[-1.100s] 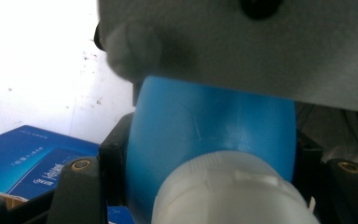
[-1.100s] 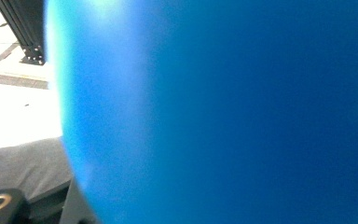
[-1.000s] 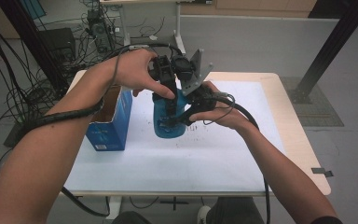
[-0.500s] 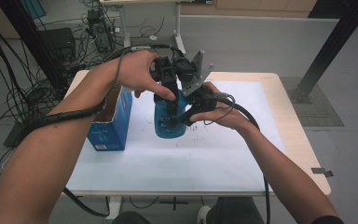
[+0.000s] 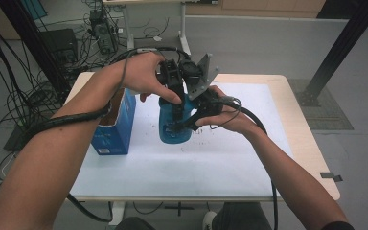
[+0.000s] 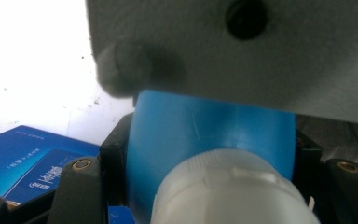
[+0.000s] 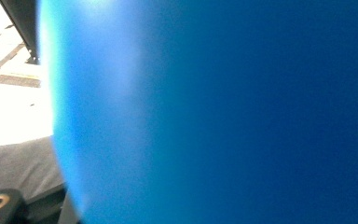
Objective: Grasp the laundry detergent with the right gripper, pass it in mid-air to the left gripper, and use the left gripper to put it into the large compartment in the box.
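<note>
A blue plastic bottle (image 5: 172, 132) with a white cap (image 6: 228, 186) stands upright on the white mat. My left gripper (image 5: 176, 106) comes down from above, and its black jaws press on both sides of the bottle (image 6: 205, 130) just below the cap. My right gripper (image 5: 184, 124) reaches in from the right at the bottle's lower body. Its grey plate (image 5: 202, 76) rises beside the left hand. In the right gripper view the blue wall of the bottle (image 7: 214, 112) is pressed up close and blurred.
An open blue cardboard box (image 5: 115, 127) stands just left of the bottle, also seen as the box (image 6: 28, 158) past the left jaw. The white mat (image 5: 220, 163) covers the wooden table (image 5: 311, 158). Cables trail off both hands; floor clutter lies beyond the far edge.
</note>
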{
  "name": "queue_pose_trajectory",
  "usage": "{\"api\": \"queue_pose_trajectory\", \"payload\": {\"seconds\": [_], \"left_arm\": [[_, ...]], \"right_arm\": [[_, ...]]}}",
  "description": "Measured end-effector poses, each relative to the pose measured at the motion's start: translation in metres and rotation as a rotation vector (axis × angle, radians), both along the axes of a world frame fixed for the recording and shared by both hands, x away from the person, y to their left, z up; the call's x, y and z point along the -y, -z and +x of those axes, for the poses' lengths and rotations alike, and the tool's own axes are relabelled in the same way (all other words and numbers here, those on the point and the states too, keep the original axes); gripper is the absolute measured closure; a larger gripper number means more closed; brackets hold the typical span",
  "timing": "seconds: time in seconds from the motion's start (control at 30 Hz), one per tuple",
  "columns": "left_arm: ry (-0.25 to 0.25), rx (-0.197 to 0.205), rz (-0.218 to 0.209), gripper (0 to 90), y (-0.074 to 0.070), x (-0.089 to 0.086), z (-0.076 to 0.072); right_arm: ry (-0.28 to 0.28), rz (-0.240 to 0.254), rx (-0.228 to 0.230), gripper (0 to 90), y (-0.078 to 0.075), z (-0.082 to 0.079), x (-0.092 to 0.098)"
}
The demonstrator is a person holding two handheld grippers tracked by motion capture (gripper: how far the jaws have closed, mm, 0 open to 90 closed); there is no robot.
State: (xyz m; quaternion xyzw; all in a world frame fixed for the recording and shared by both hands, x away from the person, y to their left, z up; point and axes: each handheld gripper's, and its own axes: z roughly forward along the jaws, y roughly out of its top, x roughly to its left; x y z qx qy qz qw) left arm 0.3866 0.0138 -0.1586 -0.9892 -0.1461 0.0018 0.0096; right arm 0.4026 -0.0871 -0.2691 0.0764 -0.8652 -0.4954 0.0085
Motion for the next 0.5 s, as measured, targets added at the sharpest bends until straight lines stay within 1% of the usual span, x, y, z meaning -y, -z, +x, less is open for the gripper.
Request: {"api": "queue_pose_trajectory", "payload": {"seconds": [0.5], "left_arm": [[-0.004,0.000,-0.008,36.7,0.0011,-0.0040,0.0000]], "right_arm": [[-0.004,0.002,-0.020,42.6,0.0018,0.0000,-0.0022]]}}
